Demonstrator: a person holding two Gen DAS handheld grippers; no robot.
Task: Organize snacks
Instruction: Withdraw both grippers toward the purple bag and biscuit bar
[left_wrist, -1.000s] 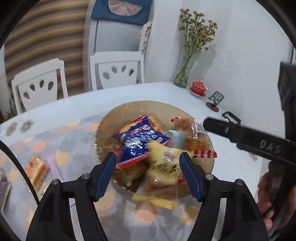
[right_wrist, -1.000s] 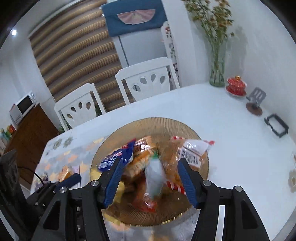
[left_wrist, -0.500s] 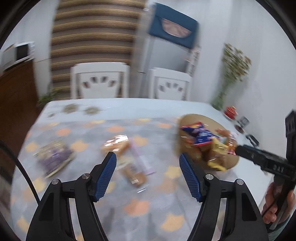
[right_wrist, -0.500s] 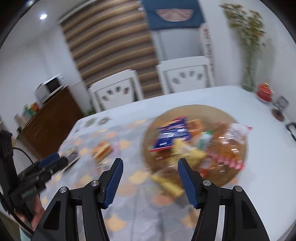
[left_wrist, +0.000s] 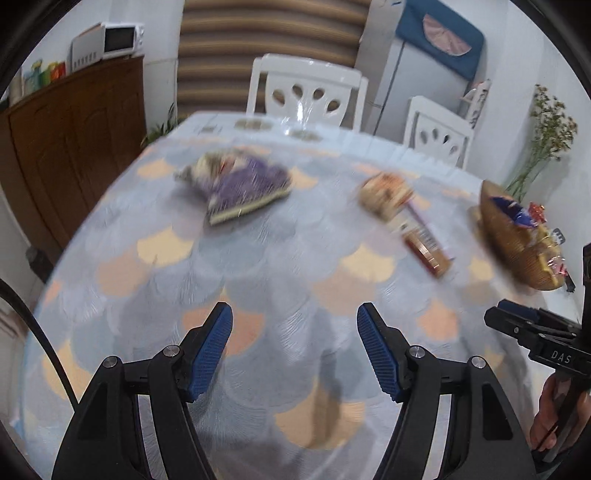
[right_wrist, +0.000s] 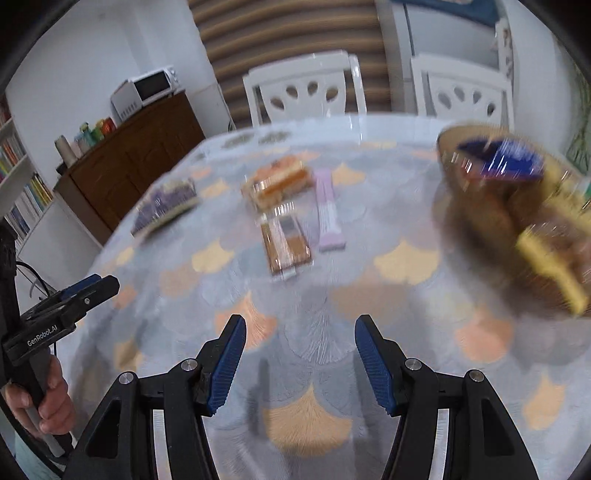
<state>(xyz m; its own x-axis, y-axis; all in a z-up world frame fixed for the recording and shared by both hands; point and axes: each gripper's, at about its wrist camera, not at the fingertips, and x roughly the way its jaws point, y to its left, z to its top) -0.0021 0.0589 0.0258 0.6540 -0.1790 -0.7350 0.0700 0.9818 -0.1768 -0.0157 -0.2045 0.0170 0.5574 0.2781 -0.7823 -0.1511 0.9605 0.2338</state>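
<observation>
Nearby, bowl holds snack packets.

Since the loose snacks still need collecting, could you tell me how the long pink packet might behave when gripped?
The pink packet lies flat and thin, so it is probably light and may flex. Its wrapper looks smooth, so it could slide on the tablecloth when nudged.

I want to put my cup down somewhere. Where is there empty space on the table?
The patterned cloth is bare in front of both open grippers, left gripper and right gripper. Also between the purple packet and the orange snack. It is crowded around the brown packet, pink bar and full woven tray.
</observation>
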